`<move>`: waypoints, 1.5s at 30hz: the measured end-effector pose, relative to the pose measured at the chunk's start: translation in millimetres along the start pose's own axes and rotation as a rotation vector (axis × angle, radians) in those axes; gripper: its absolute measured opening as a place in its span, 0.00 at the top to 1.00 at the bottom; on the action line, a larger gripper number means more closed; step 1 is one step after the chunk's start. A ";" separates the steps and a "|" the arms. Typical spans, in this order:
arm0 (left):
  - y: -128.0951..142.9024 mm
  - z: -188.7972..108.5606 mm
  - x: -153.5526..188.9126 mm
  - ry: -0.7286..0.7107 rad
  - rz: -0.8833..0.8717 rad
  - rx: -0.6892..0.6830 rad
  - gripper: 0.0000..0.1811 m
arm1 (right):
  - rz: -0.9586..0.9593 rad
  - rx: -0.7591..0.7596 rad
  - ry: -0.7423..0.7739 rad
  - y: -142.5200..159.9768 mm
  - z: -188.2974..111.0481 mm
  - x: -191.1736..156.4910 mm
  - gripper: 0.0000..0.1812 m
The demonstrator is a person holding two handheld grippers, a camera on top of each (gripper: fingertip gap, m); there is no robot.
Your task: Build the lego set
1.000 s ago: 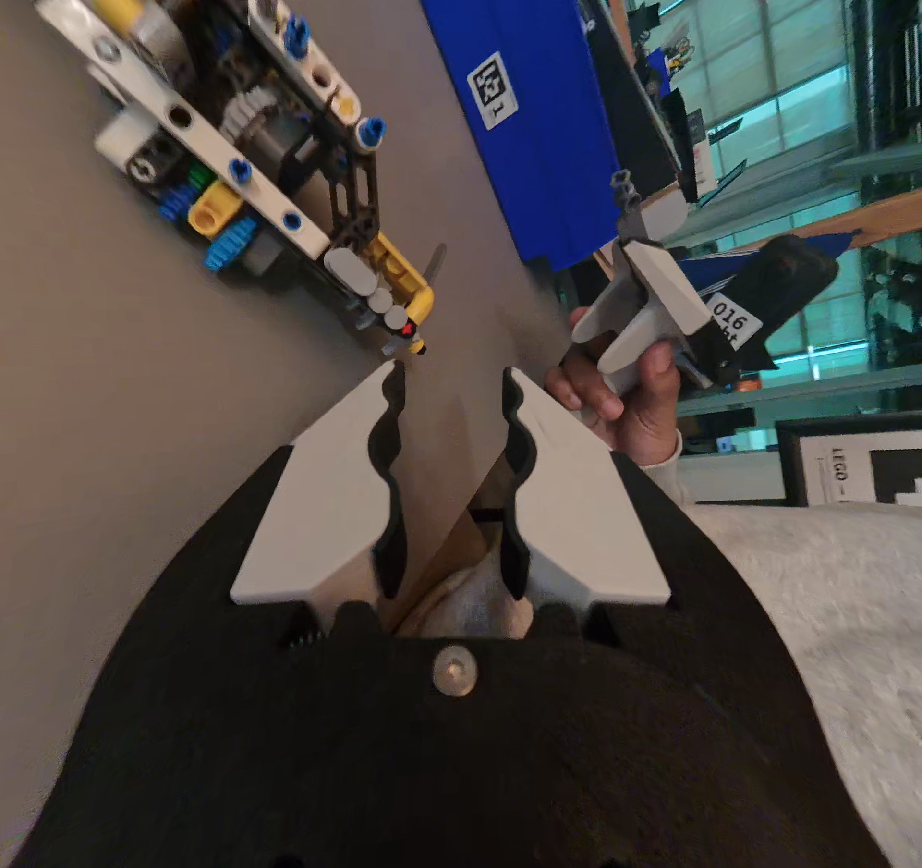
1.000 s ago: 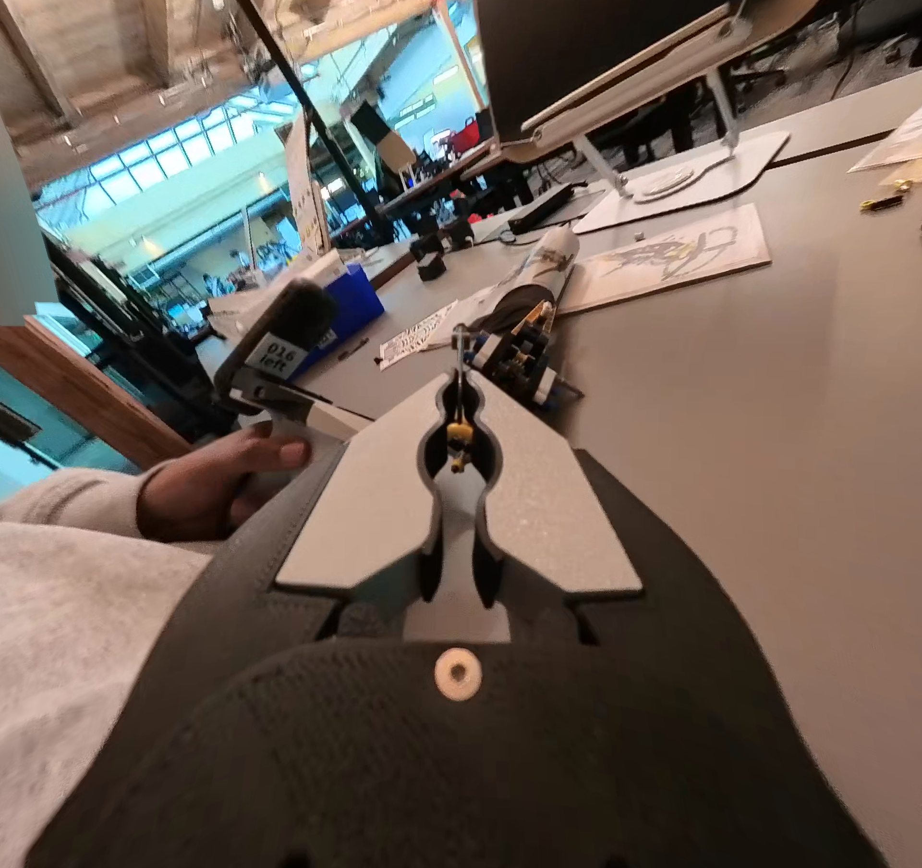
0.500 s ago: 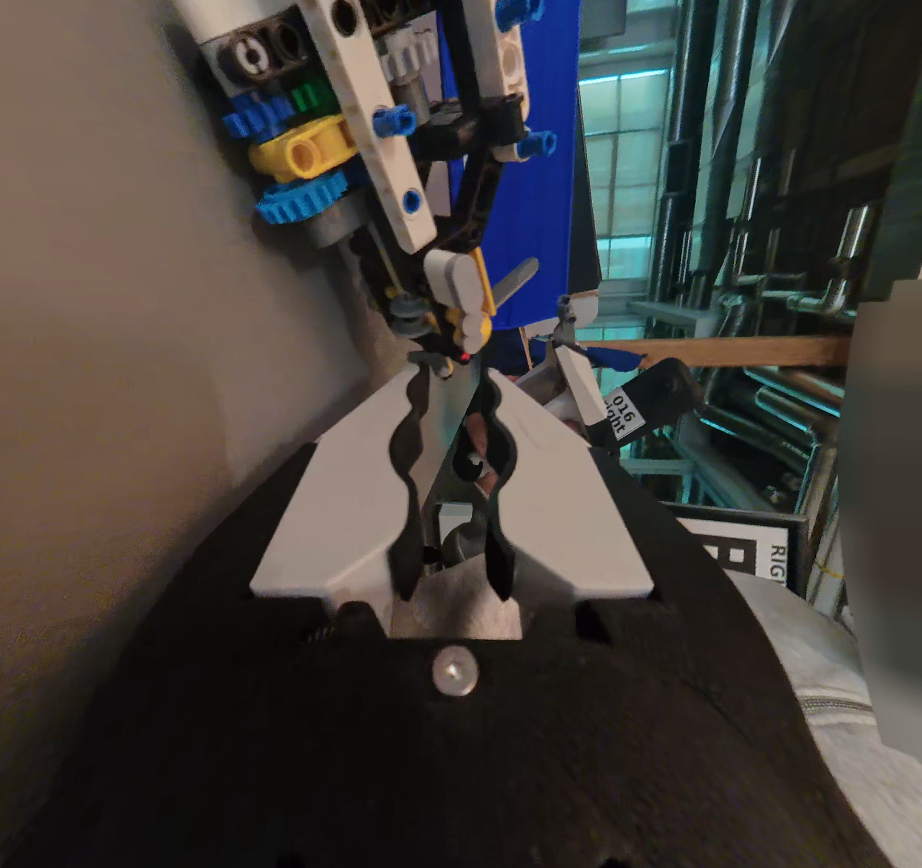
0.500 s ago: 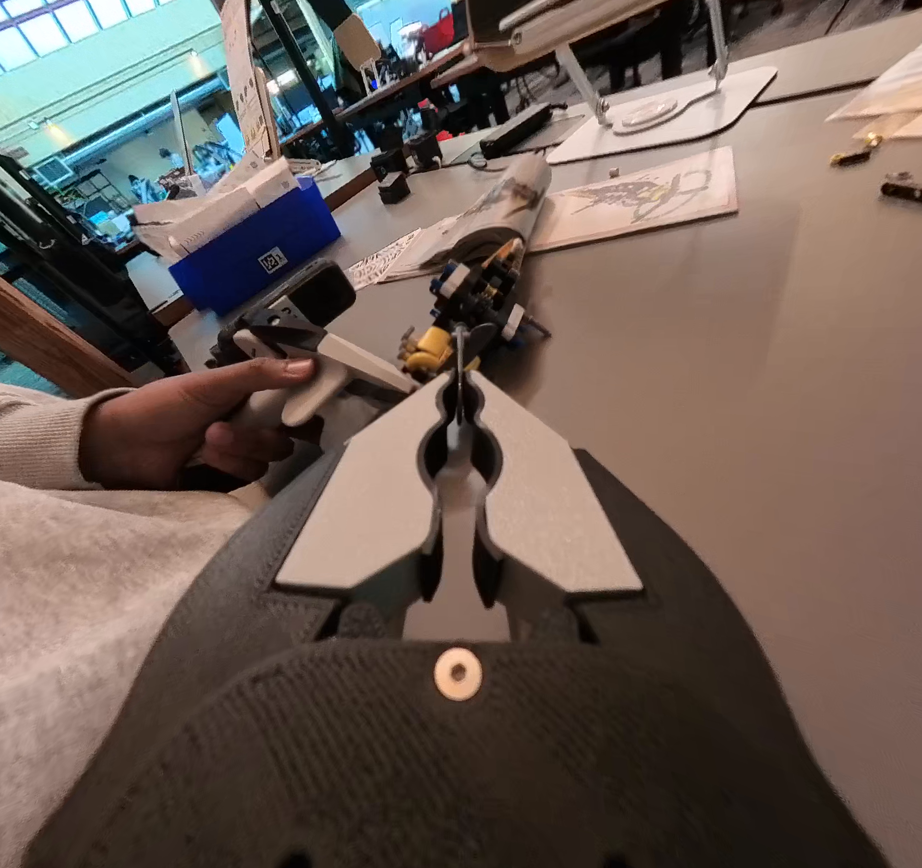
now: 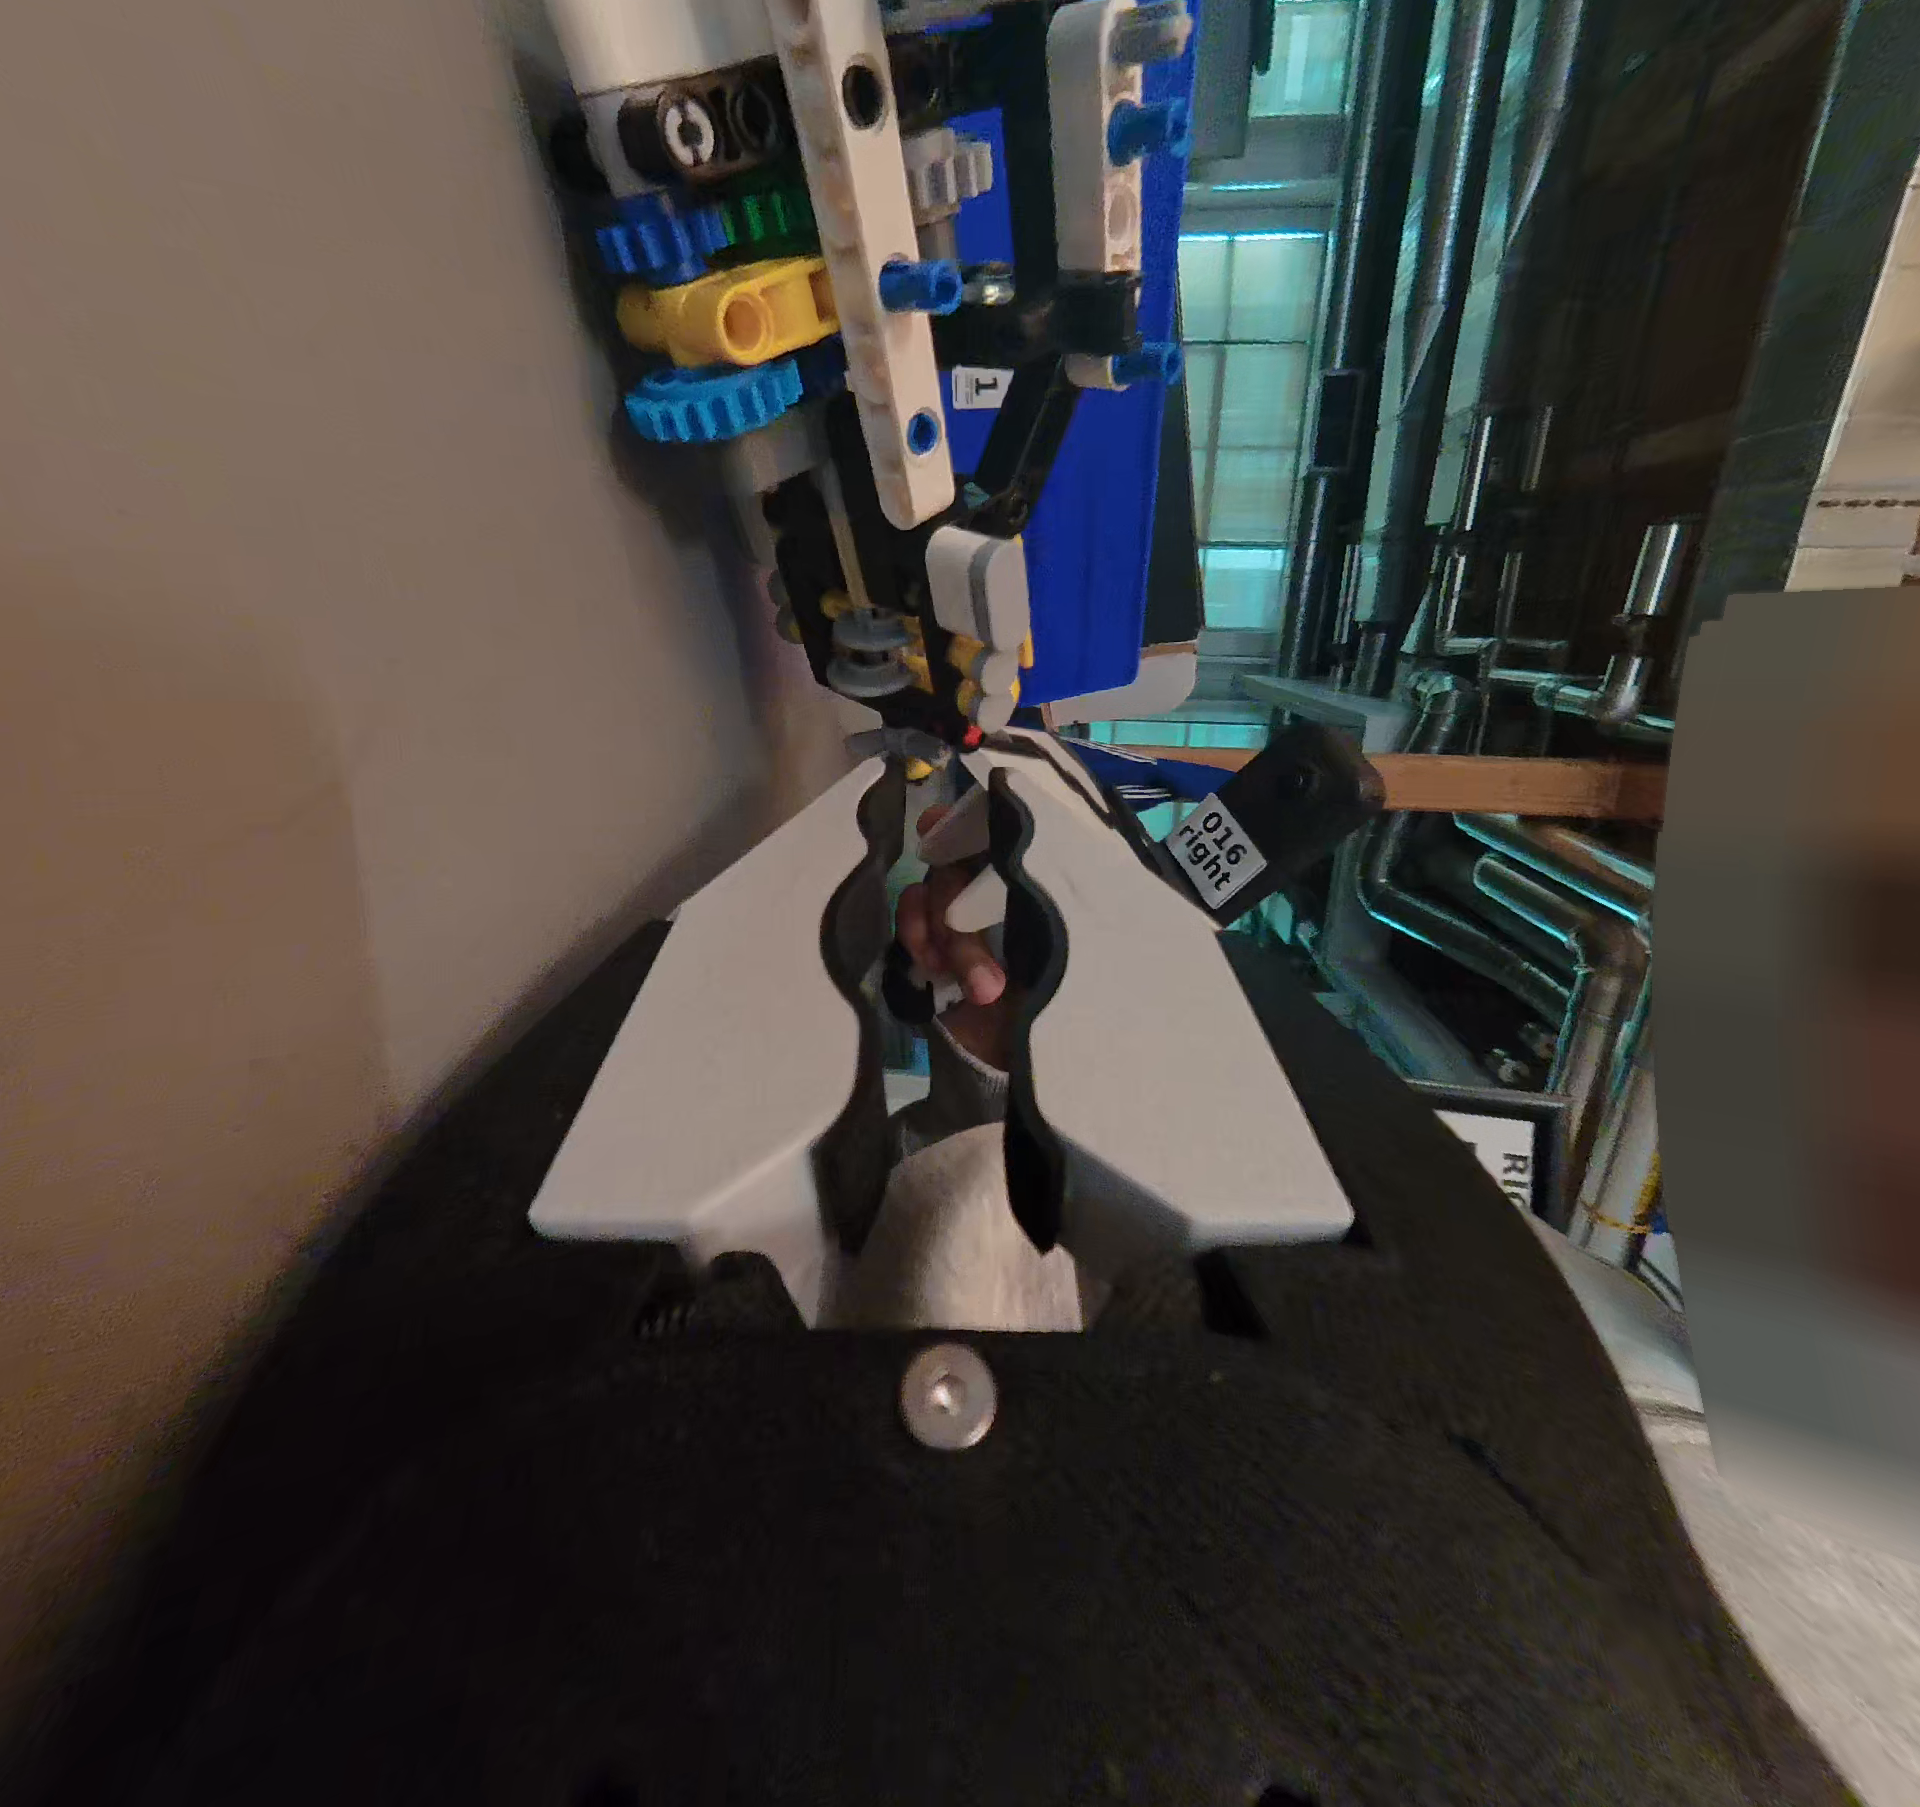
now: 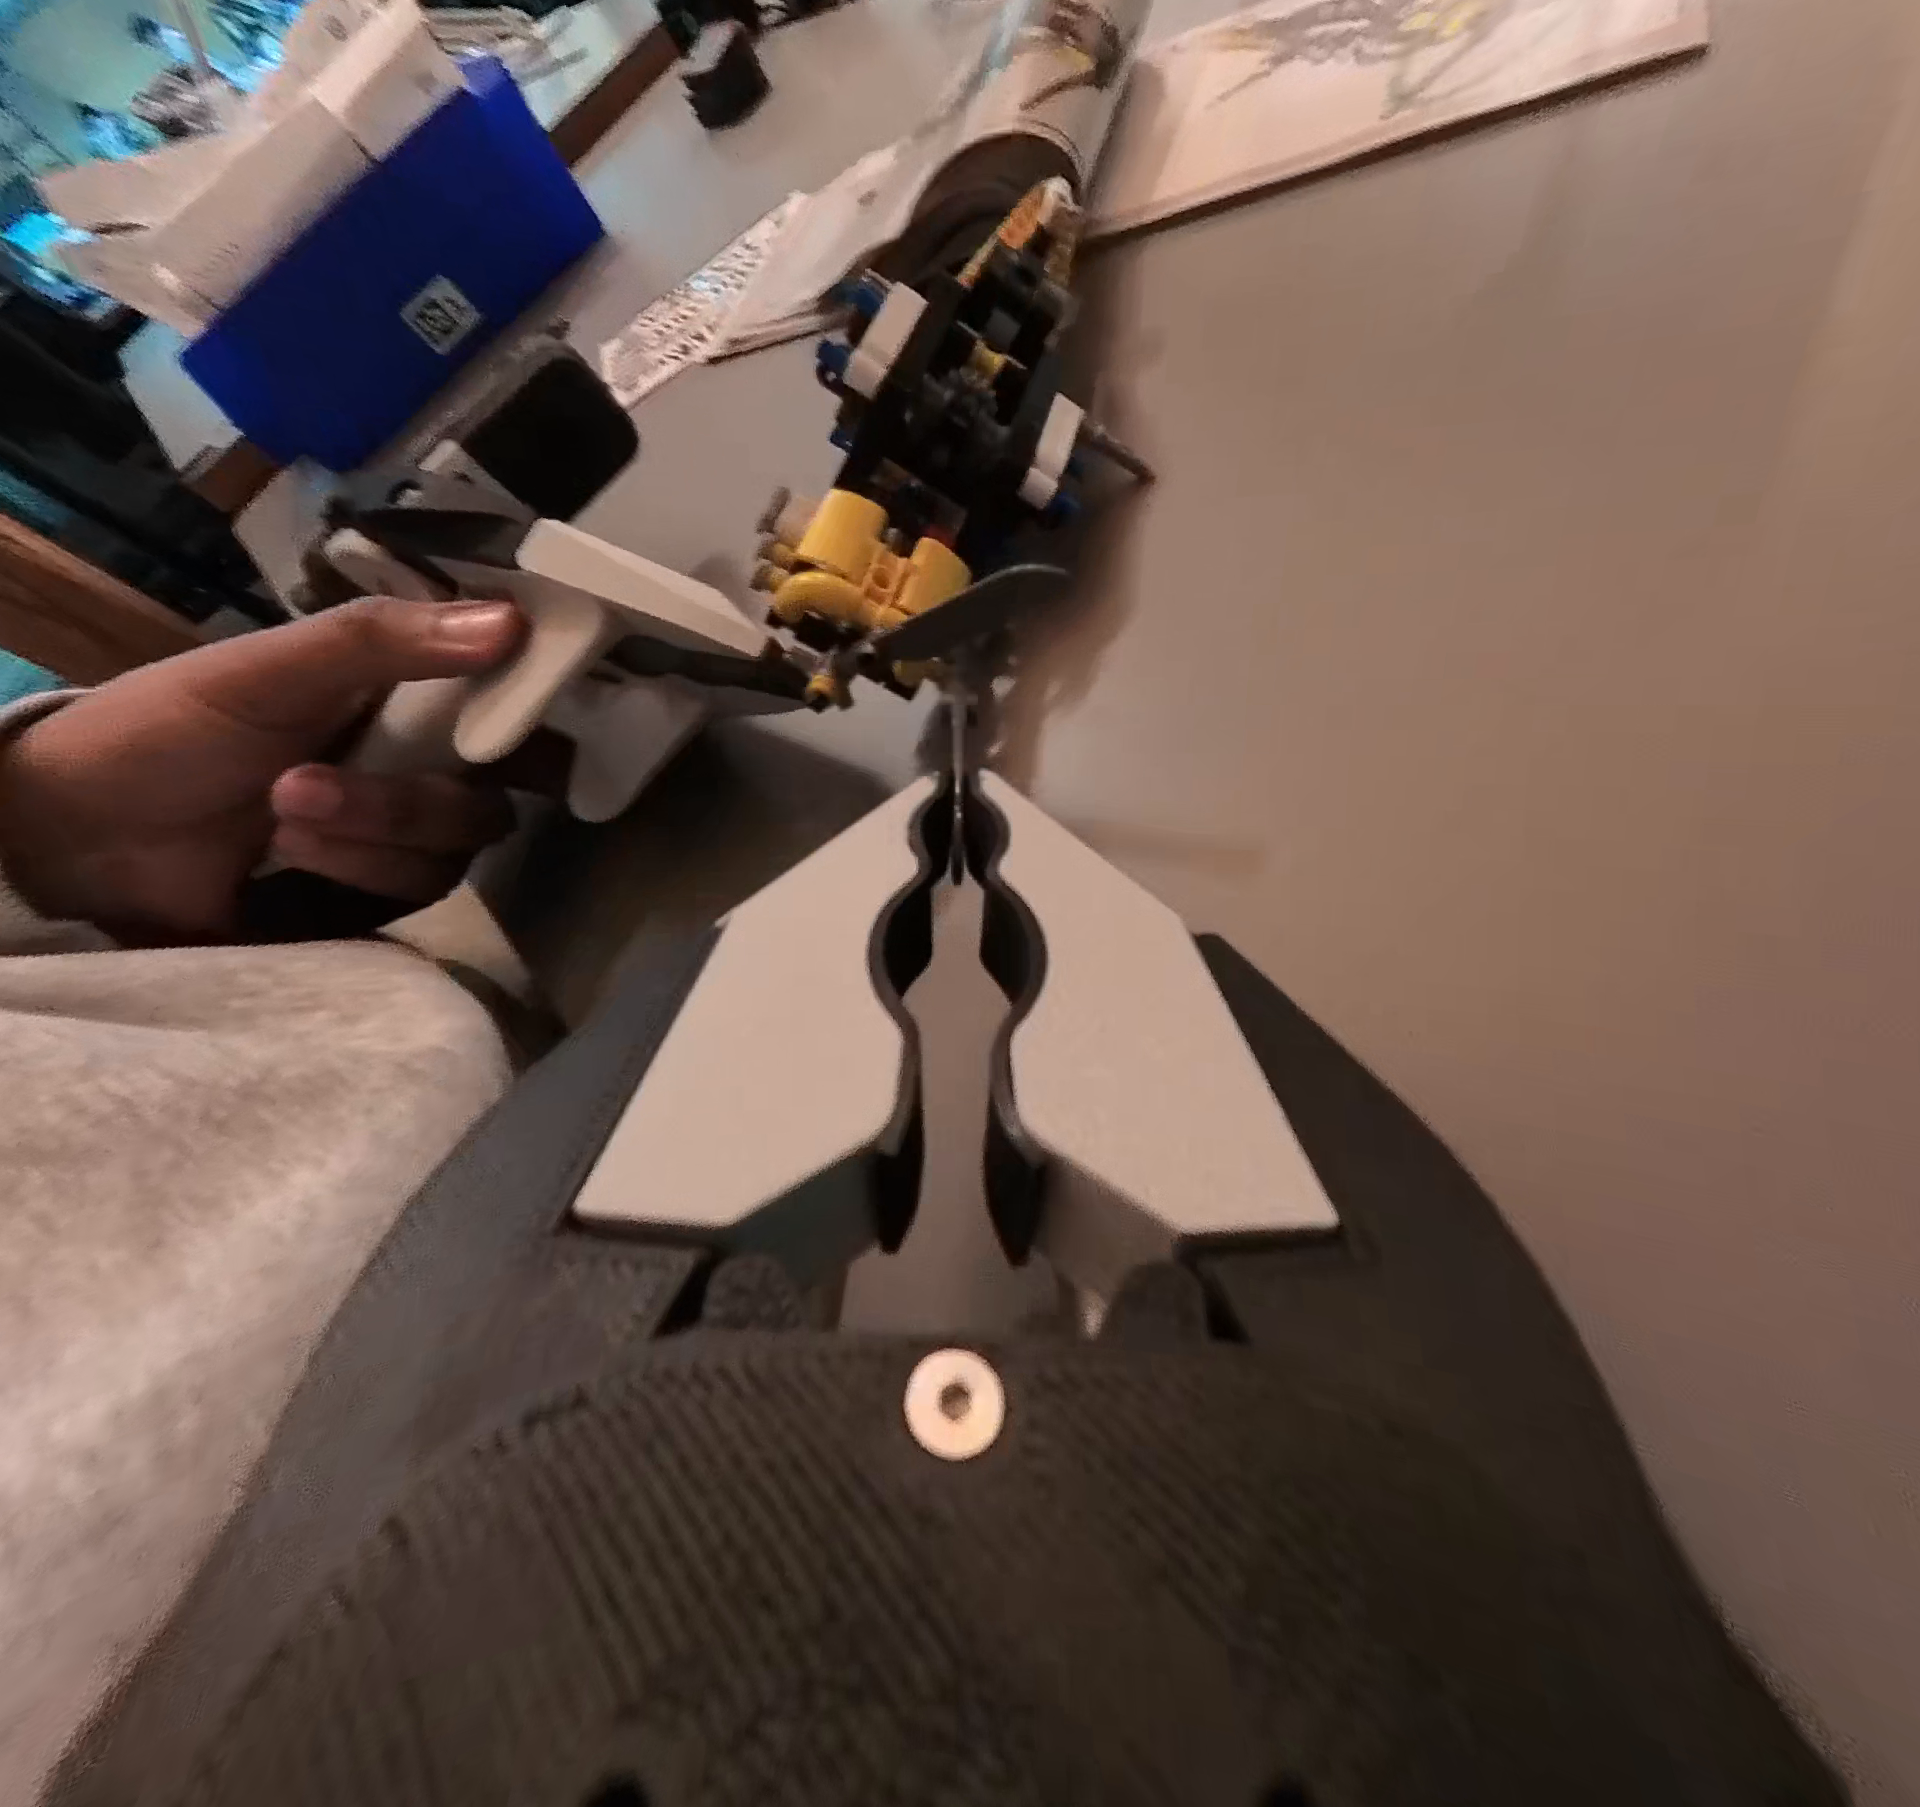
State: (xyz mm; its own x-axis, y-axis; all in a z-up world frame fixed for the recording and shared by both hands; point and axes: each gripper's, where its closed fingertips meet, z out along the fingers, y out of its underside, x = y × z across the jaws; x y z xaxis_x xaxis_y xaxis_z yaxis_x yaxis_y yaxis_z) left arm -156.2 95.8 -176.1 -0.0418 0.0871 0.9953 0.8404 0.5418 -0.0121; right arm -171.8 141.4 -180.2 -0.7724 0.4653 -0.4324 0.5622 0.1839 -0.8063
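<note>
The lego model (image 5: 862, 303), a long build of white beams, black frame, blue gears and yellow parts, lies on the grey table (image 6: 1558, 614); it also shows in the right wrist view (image 6: 956, 407). My left gripper (image 5: 940, 775) is shut on the model's small near end, seen from the side in the right wrist view (image 6: 800, 677). My right gripper (image 6: 958, 791) is shut on a thin grey rotor piece (image 6: 977, 604), held against that same end of the model. The joint itself is too small and blurred to read.
A person's hand (image 6: 260, 718) holds the left gripper's handle. A blue bin (image 6: 384, 303) stands at the back left. A rolled-open instruction booklet (image 6: 1049, 43) and a printed sheet (image 6: 1403, 95) lie behind the model. The gap from one gripper's tips to the other's is roughly 6 cm.
My left gripper moved up to the model's near end and closed on it. My right gripper carried the grey rotor piece forward to that end.
</note>
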 end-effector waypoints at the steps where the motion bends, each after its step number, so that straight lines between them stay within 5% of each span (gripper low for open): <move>1: -0.3 -0.2 0.1 -0.009 0.013 -0.002 0.92 | 0.002 -0.016 0.021 1.8 1.9 2.6 1.00; 10: 0.2 4.4 -0.2 -0.001 0.008 -0.010 0.87 | -0.057 0.001 0.013 -6.2 12.8 -9.5 1.00; 21: -4.7 -3.8 5.1 0.104 -0.058 0.024 0.99 | -0.107 0.050 -0.020 -14.2 14.7 -23.1 1.00; 35: -5.4 -5.3 13.0 0.173 -0.089 0.024 1.00 | -0.071 0.056 -0.049 -14.9 13.2 -23.4 1.00; 45: -1.6 -6.9 6.8 0.108 -0.061 0.008 0.97 | -0.061 0.038 -0.029 -10.5 10.1 -17.8 1.00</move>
State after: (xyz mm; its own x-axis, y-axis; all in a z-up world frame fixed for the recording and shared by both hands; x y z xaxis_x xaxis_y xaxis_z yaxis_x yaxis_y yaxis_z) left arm -154.1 89.8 -168.7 -0.0340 -0.0362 0.9988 0.8336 0.5503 0.0483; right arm -166.9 122.4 -168.2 -0.8134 0.4286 -0.3933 0.5029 0.1780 -0.8458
